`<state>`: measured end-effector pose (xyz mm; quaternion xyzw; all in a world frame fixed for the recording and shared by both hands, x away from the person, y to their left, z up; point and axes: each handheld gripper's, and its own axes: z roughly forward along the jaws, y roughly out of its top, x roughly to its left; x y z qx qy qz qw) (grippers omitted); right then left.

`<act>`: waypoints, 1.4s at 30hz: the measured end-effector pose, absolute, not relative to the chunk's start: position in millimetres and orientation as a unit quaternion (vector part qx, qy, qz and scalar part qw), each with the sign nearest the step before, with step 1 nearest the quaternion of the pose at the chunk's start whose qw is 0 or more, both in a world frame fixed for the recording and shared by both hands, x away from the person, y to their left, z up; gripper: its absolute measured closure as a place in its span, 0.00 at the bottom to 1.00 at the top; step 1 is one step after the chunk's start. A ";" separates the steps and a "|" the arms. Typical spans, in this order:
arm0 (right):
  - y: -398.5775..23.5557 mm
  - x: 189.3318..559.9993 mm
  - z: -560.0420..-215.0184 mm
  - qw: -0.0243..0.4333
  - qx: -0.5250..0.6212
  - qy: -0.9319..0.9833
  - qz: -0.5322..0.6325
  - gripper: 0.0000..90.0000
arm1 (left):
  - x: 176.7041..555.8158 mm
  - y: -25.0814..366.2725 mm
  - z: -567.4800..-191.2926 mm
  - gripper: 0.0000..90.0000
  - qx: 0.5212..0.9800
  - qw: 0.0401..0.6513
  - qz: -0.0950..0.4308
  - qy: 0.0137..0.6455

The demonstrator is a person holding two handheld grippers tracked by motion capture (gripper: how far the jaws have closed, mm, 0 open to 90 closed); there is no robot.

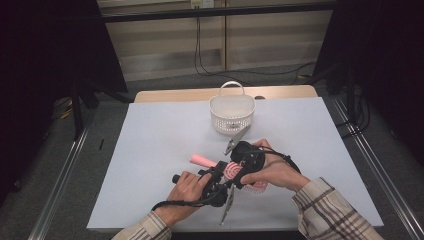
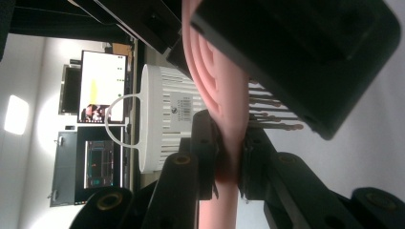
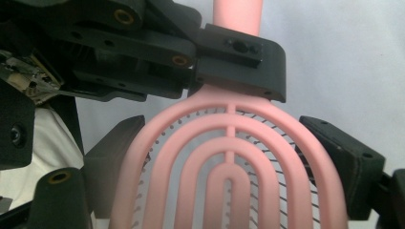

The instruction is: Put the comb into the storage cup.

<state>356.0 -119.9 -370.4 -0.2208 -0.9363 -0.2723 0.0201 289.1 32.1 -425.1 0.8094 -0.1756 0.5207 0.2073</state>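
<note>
The pink hairbrush [image 1: 231, 171] sits above the middle of the white sheet, held between both hands, its round pink handle [image 1: 201, 160] sticking out to the left and slightly away. The head [image 3: 229, 181] is a wide oval of open, nested arched ribs joined by a central spine, with thin dark bristles showing through the gaps. Seen edge-on in the left gripper view, the brush [image 2: 224, 119] is slim and gently curved, its ball-tipped bristles [image 2: 274, 117] pointing to one side
</note>
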 end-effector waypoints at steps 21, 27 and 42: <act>-140.2 353.0 -362.7 0.019 -0.235 -0.935 -0.266 0.10 | 294.2 38.1 -421.5 0.90 0.813 0.219 0.517 -0.150; -145.6 351.6 -363.1 0.014 -0.235 -0.934 -0.267 0.07 | 297.7 43.0 -416.8 0.90 0.814 0.221 0.519 -0.136; -162.1 348.2 -358.0 0.001 -0.252 -0.924 -0.286 0.06 | 304.1 52.9 -414.4 0.90 0.819 0.235 0.512 -0.104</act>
